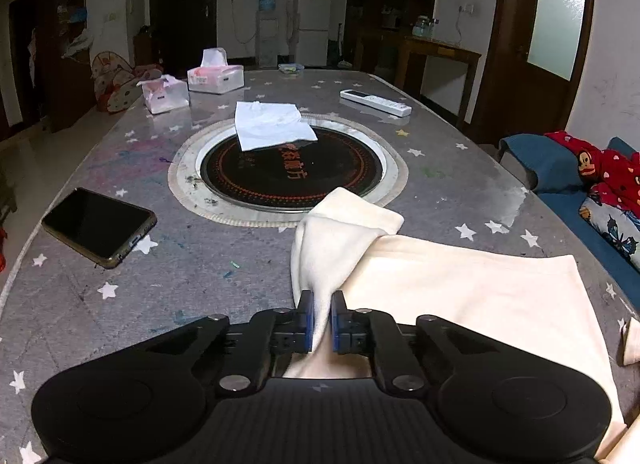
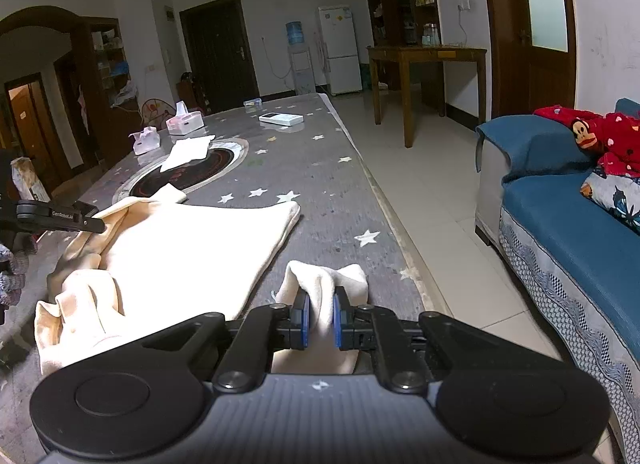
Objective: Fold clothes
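On grey star table (image 1: pixel 192 264): left gripper (image 1: pixel 322 306) pinching cream garment (image 1: pixel 460 284); right gripper (image 2: pixel 320 304) pinching its sleeve (image 2: pixel 324 278).

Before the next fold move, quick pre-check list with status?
1. Left tool shut on cloth: ok, a bunched fold of the cream garment sits between its pads.
2. Right tool shut on cloth: ok, it pinches another bunched part of the same garment.
3. Garment body flat: not ok, the part near the left tool is rumpled.
4. Phone clear of the cloth: ok, it lies apart, on the side away from the garment.
5. Folded white garment out of the way: ok, farther up the table.
6. Cloth hanging over the near table edge: cannot tell, the tools hide it.
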The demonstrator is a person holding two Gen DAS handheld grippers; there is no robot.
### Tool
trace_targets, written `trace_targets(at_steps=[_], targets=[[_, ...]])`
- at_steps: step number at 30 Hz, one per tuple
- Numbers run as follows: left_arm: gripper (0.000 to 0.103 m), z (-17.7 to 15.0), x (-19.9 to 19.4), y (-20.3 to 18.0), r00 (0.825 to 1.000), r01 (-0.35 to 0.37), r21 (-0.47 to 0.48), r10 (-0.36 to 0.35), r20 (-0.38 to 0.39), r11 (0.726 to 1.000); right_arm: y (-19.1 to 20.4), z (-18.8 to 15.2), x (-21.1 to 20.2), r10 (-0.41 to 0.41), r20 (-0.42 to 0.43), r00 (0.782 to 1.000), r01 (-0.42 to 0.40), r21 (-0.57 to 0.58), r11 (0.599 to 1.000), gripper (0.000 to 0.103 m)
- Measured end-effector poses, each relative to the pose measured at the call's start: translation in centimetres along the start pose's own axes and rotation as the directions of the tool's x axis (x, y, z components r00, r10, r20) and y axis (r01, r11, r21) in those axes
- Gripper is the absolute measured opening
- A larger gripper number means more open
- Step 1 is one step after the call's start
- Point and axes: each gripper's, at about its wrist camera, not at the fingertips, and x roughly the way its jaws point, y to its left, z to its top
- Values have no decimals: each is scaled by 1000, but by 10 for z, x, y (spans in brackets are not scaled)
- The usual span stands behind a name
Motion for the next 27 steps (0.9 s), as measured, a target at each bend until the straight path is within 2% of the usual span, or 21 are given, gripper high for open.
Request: trace_targets(at_steps=[16, 27], targets=[[6, -5, -41, 3, 996, -43, -13, 44, 74, 999, -2, 2, -14, -20, 33, 999, 20, -15, 1000, 10], [5, -25, -93, 19, 988, -73, -78, 83, 129, 994, -3, 1, -20, -31, 42, 999, 33, -35, 999, 10]])
